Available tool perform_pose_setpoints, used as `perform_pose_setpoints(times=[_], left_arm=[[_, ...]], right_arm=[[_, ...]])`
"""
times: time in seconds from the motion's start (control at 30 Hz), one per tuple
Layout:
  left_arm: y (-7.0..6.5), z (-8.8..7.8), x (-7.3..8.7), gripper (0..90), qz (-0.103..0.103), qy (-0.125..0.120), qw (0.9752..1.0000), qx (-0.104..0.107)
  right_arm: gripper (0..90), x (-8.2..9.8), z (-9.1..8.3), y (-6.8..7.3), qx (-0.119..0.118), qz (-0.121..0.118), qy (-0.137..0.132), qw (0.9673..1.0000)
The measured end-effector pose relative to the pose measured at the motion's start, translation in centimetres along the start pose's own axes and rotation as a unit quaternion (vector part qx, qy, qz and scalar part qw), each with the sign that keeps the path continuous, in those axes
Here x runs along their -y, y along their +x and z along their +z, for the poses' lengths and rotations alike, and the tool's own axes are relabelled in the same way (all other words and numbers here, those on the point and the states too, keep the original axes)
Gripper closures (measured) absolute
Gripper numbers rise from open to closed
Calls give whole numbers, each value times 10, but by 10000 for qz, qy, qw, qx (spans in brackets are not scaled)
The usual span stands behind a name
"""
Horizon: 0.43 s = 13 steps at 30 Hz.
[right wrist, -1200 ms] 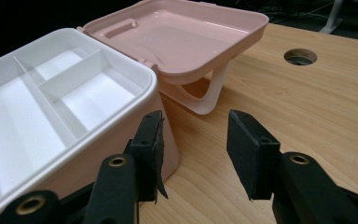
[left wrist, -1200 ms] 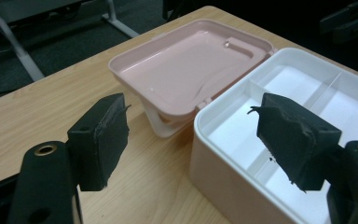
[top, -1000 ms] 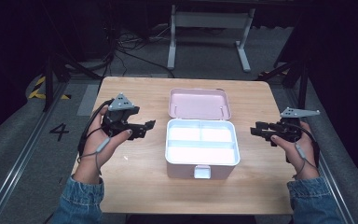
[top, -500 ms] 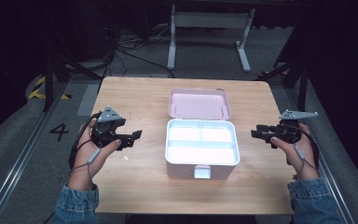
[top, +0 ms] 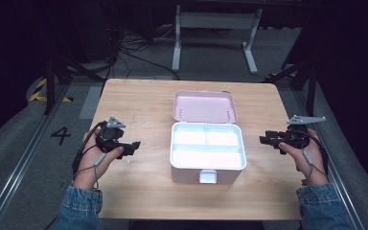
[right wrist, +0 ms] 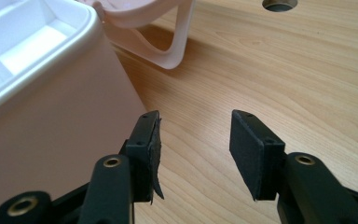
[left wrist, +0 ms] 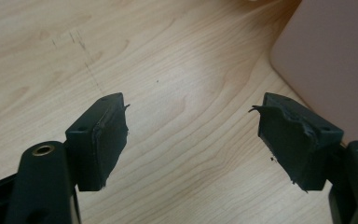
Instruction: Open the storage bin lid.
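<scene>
A pink box (top: 208, 165) with a white divided tray (top: 207, 143) inside stands open at the table's middle, its lid (top: 205, 106) laid back behind it. My left gripper (top: 132, 146) rests low over the table to the box's left, open and empty; in the left gripper view (left wrist: 191, 135) the box's pink wall (left wrist: 331, 60) is at the right. My right gripper (top: 264, 139) is off the box's right side, open and empty. In the right gripper view (right wrist: 193, 149) the box wall (right wrist: 51, 130) is close on the left, with the lid's hinge strap (right wrist: 179, 37) beyond.
The wooden table (top: 143, 105) has bare room left, right and behind the box. A round hole (right wrist: 279, 4) is in the tabletop in the right gripper view. A metal frame (top: 215, 33) and cables lie on the floor beyond the table.
My left gripper has pulled back toward the near left of the table and dropped lower. The right gripper has stayed in place.
</scene>
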<state>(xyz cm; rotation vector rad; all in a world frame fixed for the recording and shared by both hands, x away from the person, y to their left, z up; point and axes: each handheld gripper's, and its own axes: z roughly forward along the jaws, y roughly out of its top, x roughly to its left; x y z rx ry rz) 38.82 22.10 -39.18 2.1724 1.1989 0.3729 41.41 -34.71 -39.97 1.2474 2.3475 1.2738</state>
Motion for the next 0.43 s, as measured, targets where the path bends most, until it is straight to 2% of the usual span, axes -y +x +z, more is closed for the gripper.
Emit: perform_pose_setpoints(times=[0.03, 0.07, 0.1, 0.17, 0.43], left_arm=[[1, 2, 1, 246, -4, 25, 10000, 4], [3, 5, 1, 246, -47, 143, 9998, 106], [4, 8, 3, 246, -128, 126, 9998, 51], [5, 11, 3, 246, -156, 190, 9997, 56], [4, 15, 4, 243, -170, 280, 9994, 75]], right_arm=[[544, 1, 0, -1, 10, -8, 5, 10000], [544, 1, 0, -1, 7, 11, 7, 10000], [542, 2, 1, -3, 10, 12, 22, 10000], [538, 4, 2, -4, 20, 58, 64, 10000], [525, 8, 5, -6, 23, 100, 121, 9999]])
